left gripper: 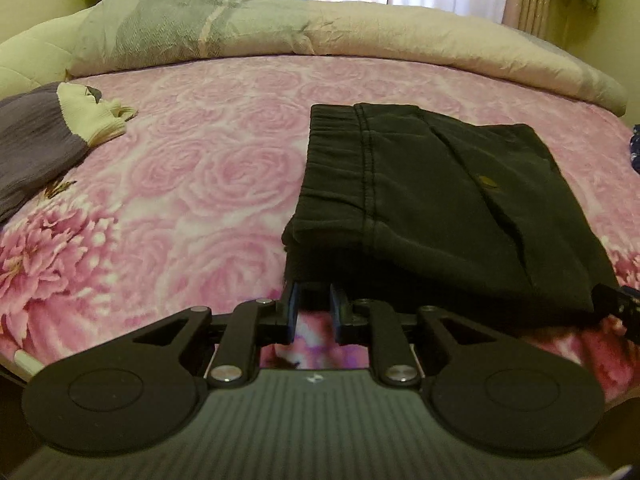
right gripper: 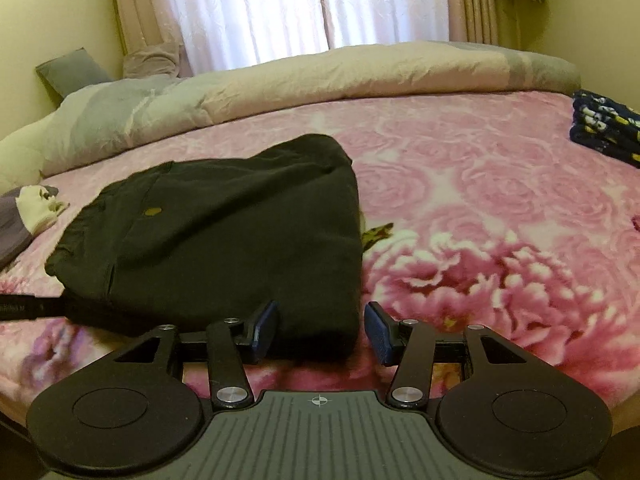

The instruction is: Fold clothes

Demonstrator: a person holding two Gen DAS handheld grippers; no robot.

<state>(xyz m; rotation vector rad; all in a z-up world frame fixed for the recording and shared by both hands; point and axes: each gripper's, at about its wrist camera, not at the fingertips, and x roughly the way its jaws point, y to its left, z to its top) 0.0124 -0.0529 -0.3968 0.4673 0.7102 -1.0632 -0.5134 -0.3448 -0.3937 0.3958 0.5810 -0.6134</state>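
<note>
I have the folded black trousers (left gripper: 432, 208) lying on the pink rose-printed bed (left gripper: 192, 168), close to its near edge and roughly midway along it. The elastic waistband faces the left side in my left wrist view, and a small gold button shows on the top layer.

My left claw (left gripper: 316, 304) sits at the near edge of the trousers with its blue pads (left gripper: 294, 308) narrowly apart. The tips run under the dark hem, so I cannot tell whether they are pinching cloth (the fabric hides the contact).

My right claw (right gripper: 320, 330) stands at the near right corner of the same bundle. Its two pads are well apart, and the corner of the trousers lies between them; the left pad (right gripper: 266, 326) looks to be against the cloth, while the right pad shows a clear gap, so nothing is clamped here.

Toward the left edge of the bed lies a grey and cream garment (left gripper: 44, 140). At the right edge sits a dark blue patterned stack (right gripper: 608, 130). A rolled grey and beige quilt (right gripper: 320, 76) runs along the far edge, with white curtains (right gripper: 304, 8) behind it.
</note>
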